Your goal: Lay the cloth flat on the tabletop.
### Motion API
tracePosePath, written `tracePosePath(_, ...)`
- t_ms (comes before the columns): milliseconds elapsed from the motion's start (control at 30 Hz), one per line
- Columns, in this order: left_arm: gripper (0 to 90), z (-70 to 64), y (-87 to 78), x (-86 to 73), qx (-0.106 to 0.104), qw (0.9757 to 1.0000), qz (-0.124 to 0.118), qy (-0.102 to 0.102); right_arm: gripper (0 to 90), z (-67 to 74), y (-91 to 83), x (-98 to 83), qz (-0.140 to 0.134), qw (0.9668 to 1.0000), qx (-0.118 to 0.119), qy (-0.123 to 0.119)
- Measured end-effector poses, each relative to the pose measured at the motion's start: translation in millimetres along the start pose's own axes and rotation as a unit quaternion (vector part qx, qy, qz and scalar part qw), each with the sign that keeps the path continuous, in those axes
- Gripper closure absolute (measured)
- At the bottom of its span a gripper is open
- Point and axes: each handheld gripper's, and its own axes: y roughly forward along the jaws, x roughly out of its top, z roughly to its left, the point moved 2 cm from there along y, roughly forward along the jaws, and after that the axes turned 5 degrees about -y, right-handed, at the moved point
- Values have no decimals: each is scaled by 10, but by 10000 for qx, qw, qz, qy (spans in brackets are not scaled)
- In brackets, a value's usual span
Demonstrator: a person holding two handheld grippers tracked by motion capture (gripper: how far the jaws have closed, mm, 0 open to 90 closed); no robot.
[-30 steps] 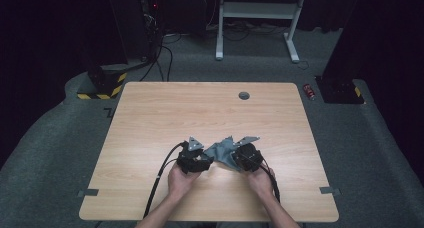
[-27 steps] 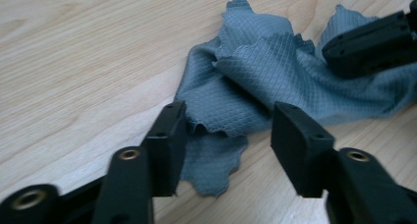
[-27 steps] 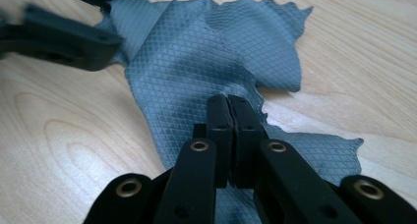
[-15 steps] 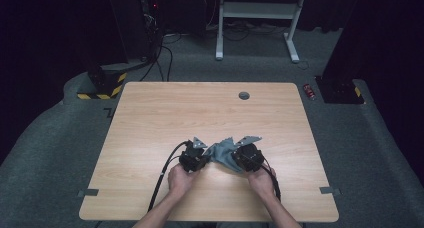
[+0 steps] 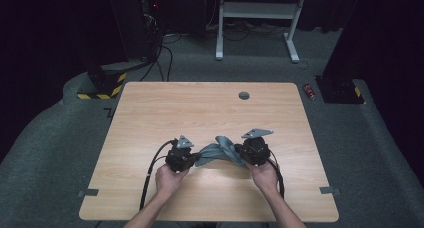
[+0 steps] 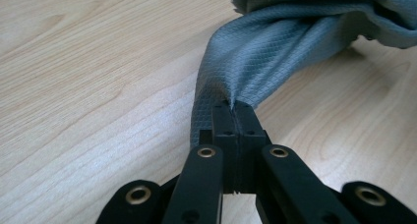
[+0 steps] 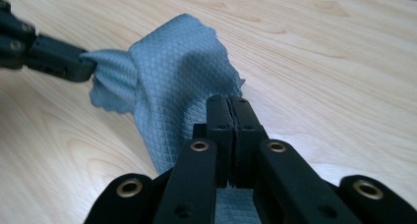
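A grey-blue waffle-textured cloth (image 5: 218,150) hangs bunched between my two grippers over the front half of the wooden table (image 5: 200,108). My left gripper (image 5: 196,159) is shut on the cloth's left end; in the left gripper view the jaws (image 6: 234,105) pinch a fold, and the cloth (image 6: 275,52) runs away from them as a taut twisted band. My right gripper (image 5: 243,155) is shut on the right end. In the right gripper view its jaws (image 7: 228,100) clamp the cloth (image 7: 172,71), and the left gripper (image 7: 86,64) holds the far corner.
A round grommet hole (image 5: 244,95) sits near the table's far edge. On the floor beyond are a red can (image 5: 310,91), a white frame (image 5: 255,18), a yellow-black striped block (image 5: 107,85) and cables. Tape marks (image 5: 329,190) lie by the front corners.
The left gripper has shut on the cloth's left end and drawn away to the left. The cloth, bunched before, now stretches between the two grippers and is lifted a little.
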Motion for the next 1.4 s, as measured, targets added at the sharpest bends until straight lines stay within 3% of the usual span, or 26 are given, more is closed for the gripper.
tracePosePath(33, 900, 0, -22, -5, 1, 10000, -12, 37, 890, -30, 5, -7, -66, 9996, 103, 245)
tracePosePath(100, 900, 24, -64, -31, 196, 9997, 38, 146, 891, -44, 7, -12, -62, 9997, -22, 240)
tracePosePath(200, 900, 118, -97, -85, 226, 9997, 49, -22, 893, -122, -33, -40, -97, 9991, -92, 407)
tracePosePath(267, 900, 161, -119, -104, 258, 9996, 42, -71, 893, -146, -51, -49, -95, 9992, -147, 371)
tracePosePath(333, 900, 244, -180, -119, 393, 9991, -38, -144, 894, -214, -81, -81, -34, 9987, -420, 289)
tracePosePath(433, 900, 329, -209, -125, 532, 9982, -79, -252, 895, -285, -77, -111, 29, 9976, -566, 410)
tracePosePath(467, 900, 400, -221, -133, 603, 9974, -121, -381, 895, -358, -49, -142, 125, 9960, -741, 489)
tracePosePath(633, 893, 466, -209, -120, 688, 9955, -203, -623, 877, -343, 56, -156, 290, 9949, -846, 467)
tracePosePath(667, 832, 425, -219, -105, 695, 9957, -253, -566, 757, -297, 93, -142, 320, 9949, -843, 457)
tracePosePath(800, 727, 306, -251, -90, 474, 9979, -284, -333, 696, -211, 65, -128, 111, 9973, -642, 335)
tracePosePath(833, 727, 255, -259, -90, 370, 9985, -294, -289, 684, -167, 47, -124, 69, 9982, -572, 179)
tracePosePath(867, 705, 164, -255, -87, 232, 9994, -244, -122, 665, -39, 6, -129, 86, 9988, -449, -169)
tracePosePath(933, 690, 65, -214, -91, 101, 9998, -160, -4, 648, 44, 5, -157, 197, 9984, -346, -395)
tracePosePath(967, 678, 65, -214, -91, 101, 9998, -160, -4, 648, 44, 5, -157, 197, 9984, -346, -395)
tracePosePath(1067, 622, -113, -68, -101, 22, 9996, 38, 263, 617, 131, 88, -287, 508, 9960, -213, -698)
tracePosePath(1233, 568, -199, 93, -104, -4, 9995, 167, 257, 603, 153, 161, -405, 676, 9946, -165, -773)
tracePosePath(1400, 561, -265, 317, -56, 71, 9995, 257, 175, 701, 175, 237, -483, 885, 9923, -139, -858)
